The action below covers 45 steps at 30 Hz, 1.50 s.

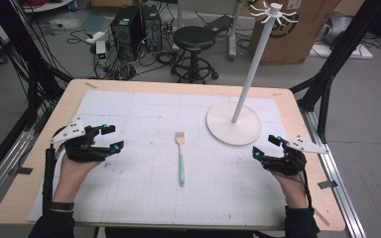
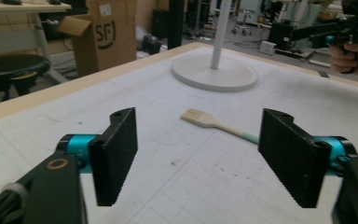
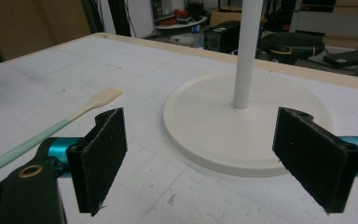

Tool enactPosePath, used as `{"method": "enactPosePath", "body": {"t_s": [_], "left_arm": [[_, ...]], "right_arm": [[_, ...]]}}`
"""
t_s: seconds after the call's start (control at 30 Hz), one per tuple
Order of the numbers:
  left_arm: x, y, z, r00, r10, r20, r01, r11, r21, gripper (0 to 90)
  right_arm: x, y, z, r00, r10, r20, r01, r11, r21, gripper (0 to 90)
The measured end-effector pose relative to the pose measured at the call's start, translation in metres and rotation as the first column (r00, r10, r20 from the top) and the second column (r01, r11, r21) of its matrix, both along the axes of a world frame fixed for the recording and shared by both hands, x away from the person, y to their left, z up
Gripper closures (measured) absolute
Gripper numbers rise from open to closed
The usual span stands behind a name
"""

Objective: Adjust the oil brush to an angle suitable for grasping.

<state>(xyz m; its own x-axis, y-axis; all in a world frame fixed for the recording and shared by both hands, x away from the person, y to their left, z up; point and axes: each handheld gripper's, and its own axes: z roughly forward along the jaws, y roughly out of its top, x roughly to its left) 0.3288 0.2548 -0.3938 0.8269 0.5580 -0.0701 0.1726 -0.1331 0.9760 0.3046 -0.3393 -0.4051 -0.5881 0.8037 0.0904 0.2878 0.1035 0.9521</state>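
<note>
Left gripper (image 1: 113,137) hovered at the lower left of the high view, jaws apart and grasping nothing; right gripper (image 1: 265,147) sat at the lower right, likewise released. Between them, at the middle of the frame, the brush (image 1: 180,158) lay flat on the desk (image 1: 69,101), bristles toward the top, mint handle toward the bottom. Up and to its right stood the white stand (image 1: 233,124), just beyond the right gripper
</note>
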Motion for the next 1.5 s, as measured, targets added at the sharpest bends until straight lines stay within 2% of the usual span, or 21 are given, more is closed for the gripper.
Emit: {"method": "enactPosePath", "body": {"t_s": [0.03, 0.07, 0.1, 0.17, 0.23, 0.33, 0.4, 0.5, 0.63, 0.8, 1.0, 1.1, 1.2, 1.23, 1.27, 1.3, 1.33, 1.37, 1.47, 1.5], "left_arm": [[0.000, -0.003, -0.001, 0.9999, -0.012, -0.006, 0.012, 0.9999, 0.004, 31.9], [0.000, -0.005, -0.003, 0.9997, -0.023, -0.010, 0.023, 0.9997, 0.012, 37.2], [0.001, -0.008, -0.004, 0.9993, -0.035, -0.015, 0.035, 0.9991, 0.024, 37.2], [0.001, -0.014, -0.008, 0.9985, -0.049, -0.025, 0.050, 0.9973, 0.053, 44.5], [0.002, -0.020, -0.011, 0.9977, -0.058, -0.035, 0.060, 0.9961, 0.065, 45.3], [0.003, -0.026, -0.015, 0.9959, -0.076, -0.049, 0.079, 0.9948, 0.064, 49.7], [0.003, -0.030, -0.017, 0.9940, -0.093, -0.058, 0.097, 0.9935, 0.060, 56.2], [0.003, -0.033, -0.019, 0.9921, -0.109, -0.061, 0.114, 0.9910, 0.071, 59.1], [0.004, -0.033, -0.020, 0.9916, -0.110, -0.068, 0.114, 0.9917, 0.059, 63.0], [0.003, -0.035, -0.020, 0.9909, -0.116, -0.068, 0.121, 0.9899, 0.074, 67.4], [0.002, -0.035, -0.020, 0.9907, -0.117, -0.069, 0.122, 0.9896, 0.076, 73.9], [0.003, -0.031, -0.019, 0.9925, -0.102, -0.067, 0.107, 0.9911, 0.079, 69.7], [0.003, -0.026, -0.017, 0.9951, -0.064, -0.075, 0.071, 0.9936, 0.088, 58.1], [0.003, -0.024, -0.016, 0.9954, -0.054, -0.078, 0.061, 0.9948, 0.081, 58.1], [0.003, -0.022, -0.015, 0.9958, -0.045, -0.080, 0.051, 0.9955, 0.079, 51.1], [0.003, -0.020, -0.015, 0.9961, -0.036, -0.081, 0.042, 0.9961, 0.077, 51.1], [0.003, -0.018, -0.014, 0.9965, -0.026, -0.079, 0.032, 0.9968, 0.074, 45.1], [0.003, -0.016, -0.013, 0.9966, -0.020, -0.080, 0.025, 0.9972, 0.070, 45.1], [0.003, -0.010, -0.012, 0.9964, 0.006, -0.085, 0.000, 0.9980, 0.063, 31.1], [0.003, -0.007, -0.011, 0.9962, 0.011, -0.086, -0.005, 0.9982, 0.060, 31.1]], "right_arm": [[0.000, 0.000, 0.000, 1.0000, 0.000, 0.000, 0.000, 1.000, 0.000, 17.1], [0.000, 0.000, 0.000, 1.0000, -0.001, -0.001, 0.001, 1.000, 0.003, 17.1], [0.000, 0.000, 0.000, 1.0000, -0.001, -0.001, 0.001, 1.000, 0.003, 17.1], [0.001, -0.001, 0.000, 1.0000, -0.001, -0.004, 0.001, 1.000, 0.001, 17.3], [0.001, -0.001, 0.000, 1.0000, -0.002, -0.004, 0.002, 1.000, 0.001, 17.3], [0.001, 0.000, 0.000, 1.0000, 0.001, -0.003, -0.001, 1.000, -0.002, 17.4], [0.001, 0.000, -0.001, 1.0000, 0.003, -0.004, -0.003, 1.000, -0.002, 17.4], [0.001, 0.000, -0.001, 1.0000, -0.001, -0.004, 0.001, 1.000, -0.004, 17.4], [0.001, 0.000, -0.001, 1.0000, -0.002, -0.003, 0.002, 1.000, -0.007, 17.4], [0.001, 0.001, -0.001, 1.0000, 0.001, -0.006, -0.001, 1.000, -0.011, 17.8], [0.001, 0.000, -0.002, 0.9999, 0.011, -0.005, -0.011, 1.000, -0.019, 23.2], [0.002, 0.000, -0.003, 0.9994, 0.030, -0.020, -0.030, 0.999, -0.011, 28.8], [0.004, 0.003, -0.004, 0.9982, 0.053, -0.029, -0.054, 0.999, -0.007, 32.9], [0.004, 0.003, -0.004, 0.9982, 0.053, -0.029, -0.054, 0.999, -0.007, 32.9], [0.007, 0.006, -0.005, 0.9965, 0.075, -0.036, -0.075, 0.997, -0.010, 35.6], [0.007, 0.006, -0.005, 0.9965, 0.075, -0.036, -0.075, 0.997, -0.010, 35.6], [0.009, 0.011, -0.006, 0.9940, 0.100, -0.044, -0.100, 0.995, -0.015, 37.7], [0.009, 0.011, -0.006, 0.9940, 0.100, -0.044, -0.100, 0.995, -0.015, 37.7], [0.013, 0.025, -0.008, 0.9866, 0.153, -0.058, -0.155, 0.987, -0.037, 43.9], [0.013, 0.025, -0.008, 0.9866, 0.153, -0.058, -0.155, 0.987, -0.037, 43.9]]}}
